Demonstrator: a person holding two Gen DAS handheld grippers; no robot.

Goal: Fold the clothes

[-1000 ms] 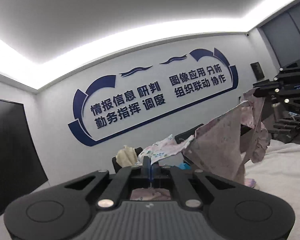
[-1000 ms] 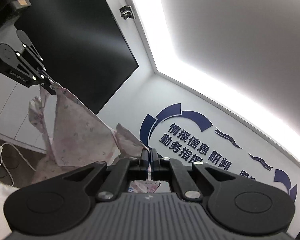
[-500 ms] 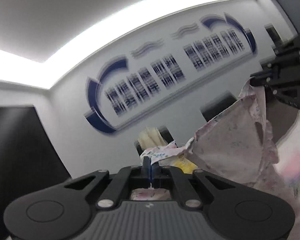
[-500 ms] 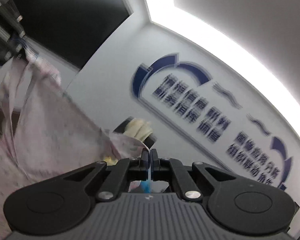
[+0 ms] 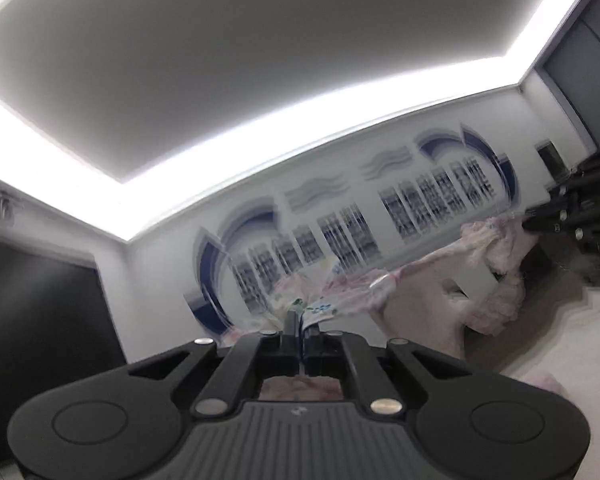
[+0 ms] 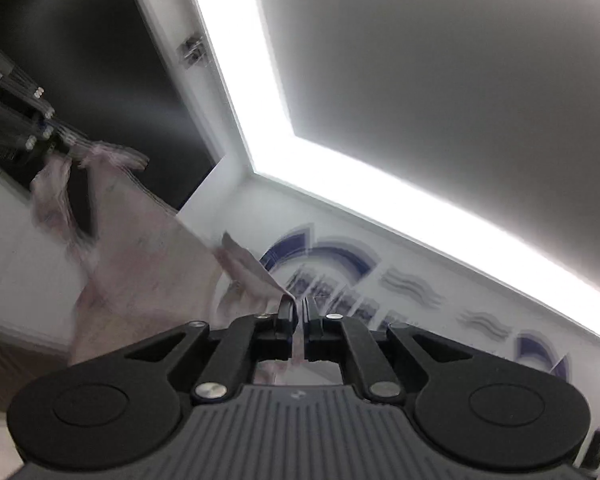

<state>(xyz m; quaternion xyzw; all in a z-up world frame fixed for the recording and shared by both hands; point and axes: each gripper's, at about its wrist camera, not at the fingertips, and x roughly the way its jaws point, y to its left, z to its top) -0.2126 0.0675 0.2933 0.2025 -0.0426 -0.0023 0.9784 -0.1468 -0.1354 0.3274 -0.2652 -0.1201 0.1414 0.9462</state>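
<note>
Garment (image 5: 428, 280) spans sideways between my left gripper (image 5: 300, 322) and right gripper (image 6: 299, 308), both clamped tight on its corners.

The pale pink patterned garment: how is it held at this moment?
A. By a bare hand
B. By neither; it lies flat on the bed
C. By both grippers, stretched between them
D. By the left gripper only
C: the pale pink patterned garment runs from the shut right gripper to the shut left gripper.
</note>
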